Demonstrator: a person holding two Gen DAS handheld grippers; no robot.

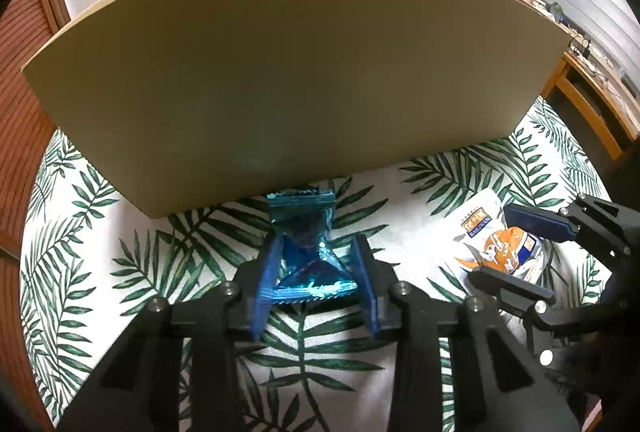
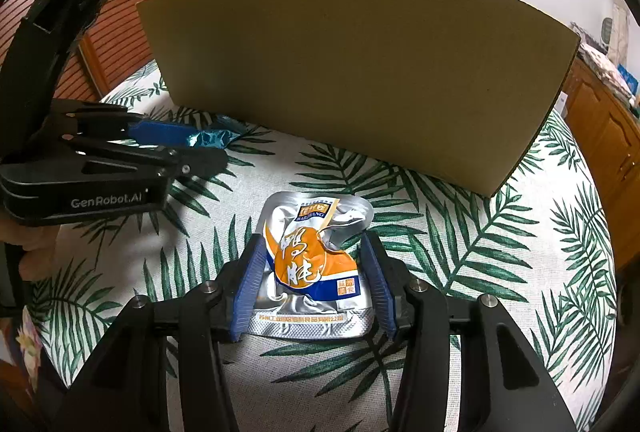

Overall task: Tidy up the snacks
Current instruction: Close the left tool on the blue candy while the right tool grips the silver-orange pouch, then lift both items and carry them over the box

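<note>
Left gripper [image 1: 316, 252] pinching blue packet [image 1: 306, 232]; right gripper [image 2: 316, 272] clamping silver-orange pouch [image 2: 312, 264]; cardboard box [image 1: 296, 72] standing far, behind both.

Blue, silver, orange and green showing against plain brown card.

A shiny blue foil snack packet [image 1: 306, 244] is glinting turquoise; a silver foil pouch [image 2: 316, 268] is carrying an orange panel, white characters and a blue band. The white worktop cloth [image 2: 460, 264] is showing dark green palm leaves, the flat cardboard box wall [image 1: 288, 80] staying plain tan. Both black grippers are wearing blue pads [image 2: 249, 284].
</note>
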